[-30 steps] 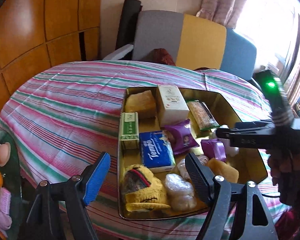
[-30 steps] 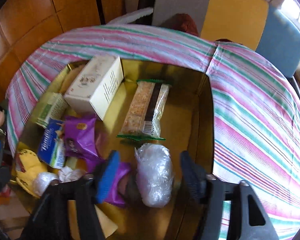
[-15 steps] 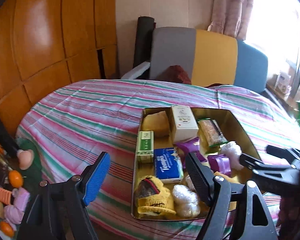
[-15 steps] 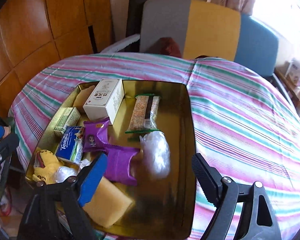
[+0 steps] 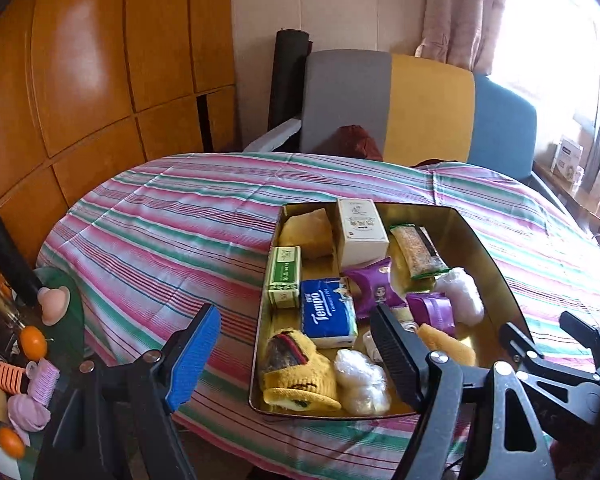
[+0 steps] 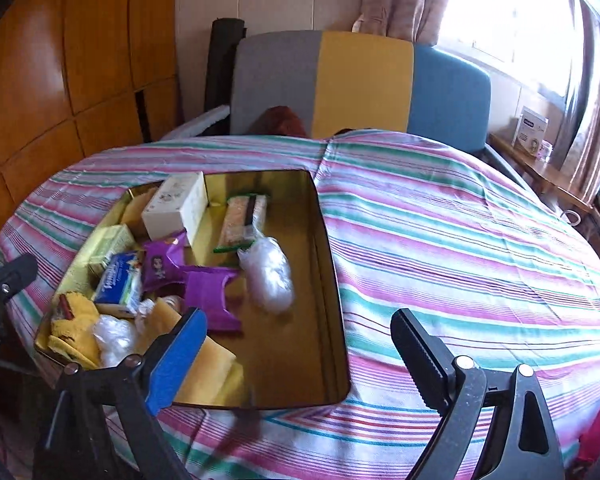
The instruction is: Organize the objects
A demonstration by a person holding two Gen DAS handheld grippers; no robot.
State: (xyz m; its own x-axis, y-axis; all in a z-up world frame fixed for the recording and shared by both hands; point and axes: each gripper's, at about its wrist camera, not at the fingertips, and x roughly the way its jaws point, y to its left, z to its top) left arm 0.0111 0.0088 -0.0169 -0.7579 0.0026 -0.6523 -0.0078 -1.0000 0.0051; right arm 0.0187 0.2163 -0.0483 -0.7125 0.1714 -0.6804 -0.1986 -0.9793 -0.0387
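A gold tin tray (image 5: 496, 272) (image 6: 328, 264) sits on the striped tablecloth and holds several items: a white box (image 5: 360, 226) (image 6: 176, 208), a blue Tempo tissue pack (image 5: 328, 312), a green box (image 5: 285, 271), purple snack packs (image 5: 374, 290) (image 6: 212, 296), a cereal bar (image 5: 418, 254) (image 6: 242, 220), clear plastic bundles (image 5: 462, 294) (image 6: 268, 272) and a yellow knitted thing (image 5: 300, 376). My left gripper (image 5: 296, 356) is open and empty, above the tray's near left edge. My right gripper (image 6: 300, 360) is open and empty, above the tray's near right corner.
The round table (image 6: 460, 240) carries a pink, green and white striped cloth. A grey, yellow and blue chair (image 5: 392, 104) stands behind it. A small stand with toys and hair rollers (image 5: 24, 360) is at the near left. A wooden wall (image 5: 80, 60) lies to the left.
Both grippers have pulled back and up from the tray. The right gripper, which was around the clear plastic bundle, has left it lying in the tray.
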